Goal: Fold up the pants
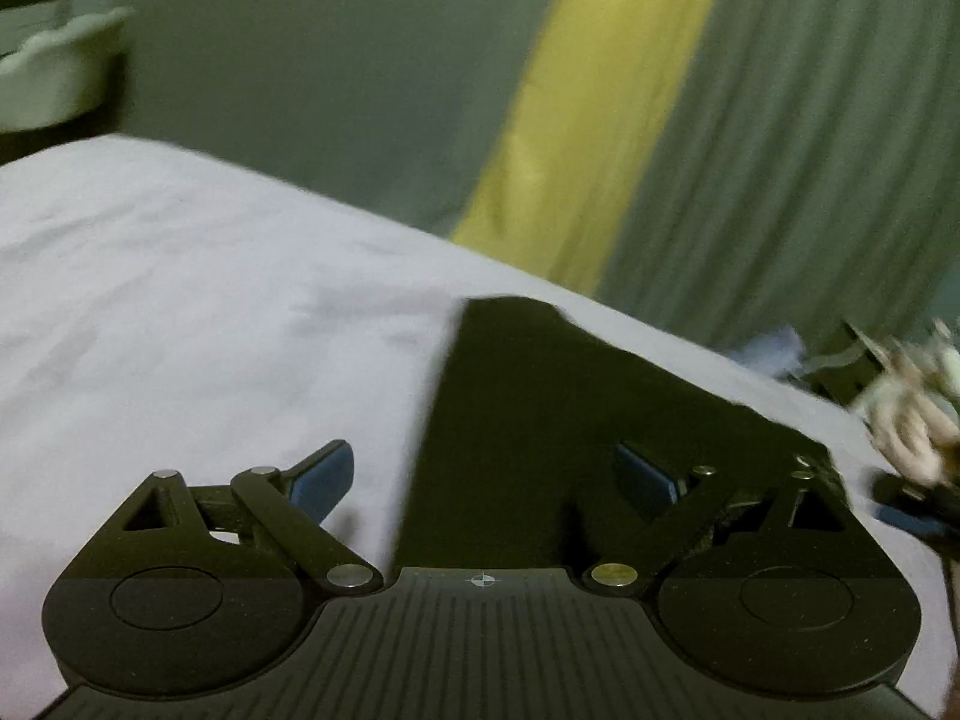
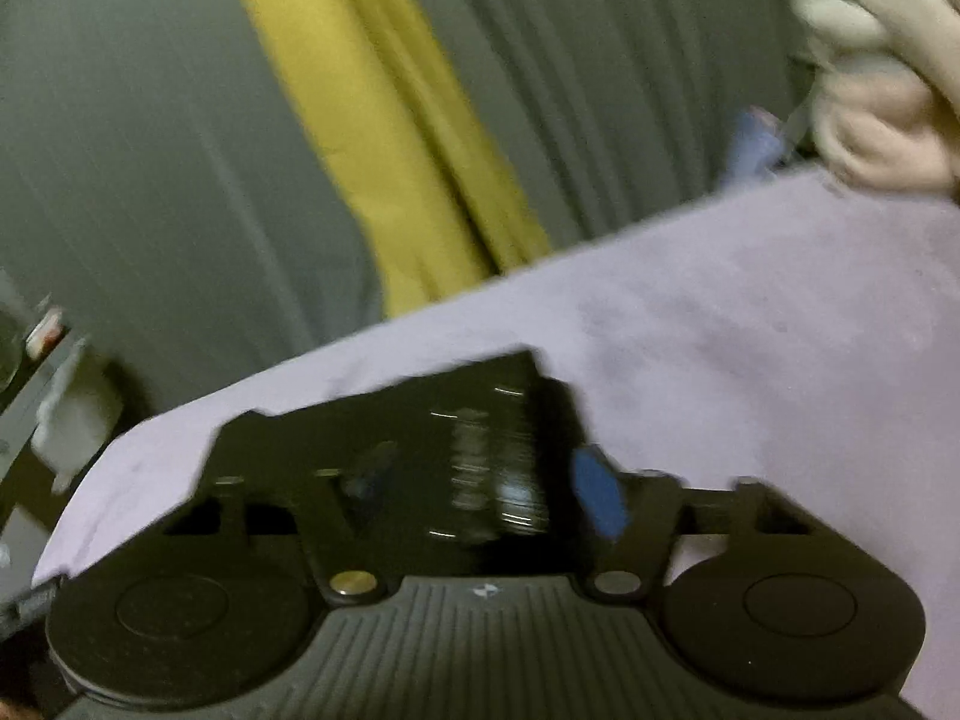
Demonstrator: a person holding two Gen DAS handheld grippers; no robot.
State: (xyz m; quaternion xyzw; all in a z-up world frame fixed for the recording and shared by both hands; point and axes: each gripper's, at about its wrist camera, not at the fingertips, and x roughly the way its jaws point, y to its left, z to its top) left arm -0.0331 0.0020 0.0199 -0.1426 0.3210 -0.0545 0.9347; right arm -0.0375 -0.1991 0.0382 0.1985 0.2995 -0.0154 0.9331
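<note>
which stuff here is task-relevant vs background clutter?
In play:
- black pants
- left claw, open
- right claw, open
- lilac sheet under the pants

Background:
- green curtain
- yellow curtain strip
- plush toy

pants point(image 2: 480, 420) smeared by blur, stuffed toy point(image 2: 882, 90) — cropped

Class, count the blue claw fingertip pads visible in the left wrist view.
2. One blue pad sits left over the lilac sheet; the other sits right over the black pants.
</note>
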